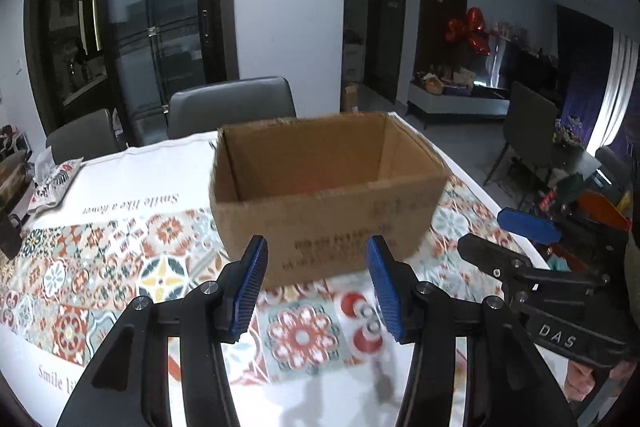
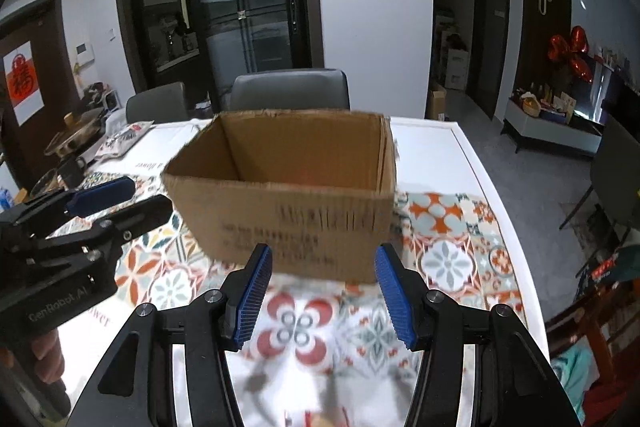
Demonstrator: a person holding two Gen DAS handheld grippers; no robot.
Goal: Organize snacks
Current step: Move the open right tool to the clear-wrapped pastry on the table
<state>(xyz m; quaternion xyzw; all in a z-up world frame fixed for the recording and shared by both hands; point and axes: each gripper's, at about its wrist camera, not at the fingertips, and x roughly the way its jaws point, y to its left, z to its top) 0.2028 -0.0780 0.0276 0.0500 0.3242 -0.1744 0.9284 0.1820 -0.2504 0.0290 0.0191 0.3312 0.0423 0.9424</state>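
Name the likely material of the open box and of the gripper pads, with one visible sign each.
Cardboard box: brown corrugated cardboard, matte; ragged cut rim, printed black text. Pads of the left gripper: blue, ribbed, probably rubber or plastic; fine ridges show.

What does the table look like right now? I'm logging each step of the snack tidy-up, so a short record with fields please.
surface: table under a patterned cloth
container: open cardboard box, upright, flaps gone; contents unclear
left gripper: open, nothing between its pads, near side of the box
right gripper: open, nothing held, also facing the box
far left: printed packet lying on the cloth
behind the table: grey chair
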